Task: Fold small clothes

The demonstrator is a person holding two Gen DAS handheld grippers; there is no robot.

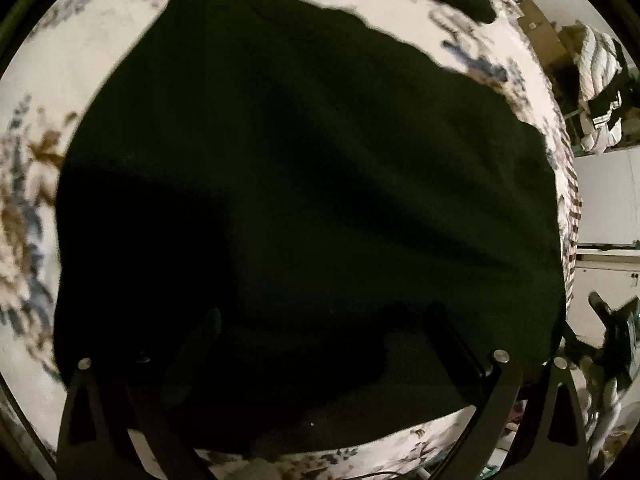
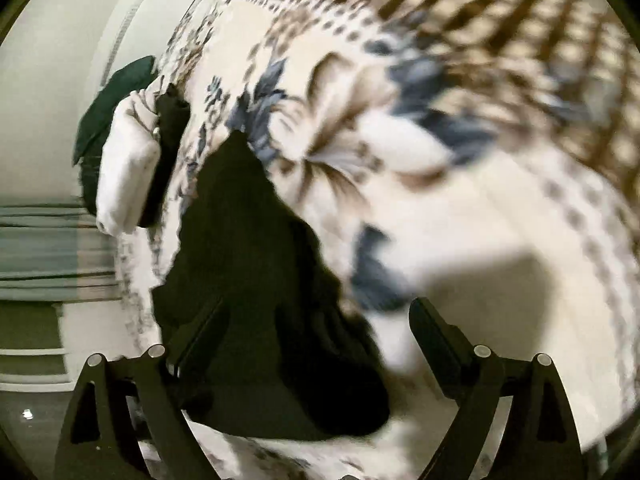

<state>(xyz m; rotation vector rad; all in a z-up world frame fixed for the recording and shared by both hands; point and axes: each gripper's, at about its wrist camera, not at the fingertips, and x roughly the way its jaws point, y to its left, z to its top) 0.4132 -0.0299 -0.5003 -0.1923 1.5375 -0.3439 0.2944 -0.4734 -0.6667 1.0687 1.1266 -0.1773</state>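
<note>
A black garment (image 1: 304,184) lies spread over a floral bedspread (image 1: 96,48) and fills most of the left wrist view. My left gripper (image 1: 324,320) is open, low over the garment's near edge, fingers dark against the cloth. In the right wrist view the same black garment (image 2: 260,280) lies bunched at the lower left. My right gripper (image 2: 320,316) is open, its left finger (image 2: 200,340) over the cloth and its right finger (image 2: 436,336) over bare bedspread (image 2: 480,220). Neither gripper holds anything.
A folded white cloth with a dark piece beside it (image 2: 128,164) lies at the bed's far edge, and a dark green item (image 2: 108,100) behind it. Cardboard boxes (image 1: 540,32) and a pile of striped laundry (image 1: 600,80) stand beyond the bed. A white cabinet (image 1: 604,200) is at right.
</note>
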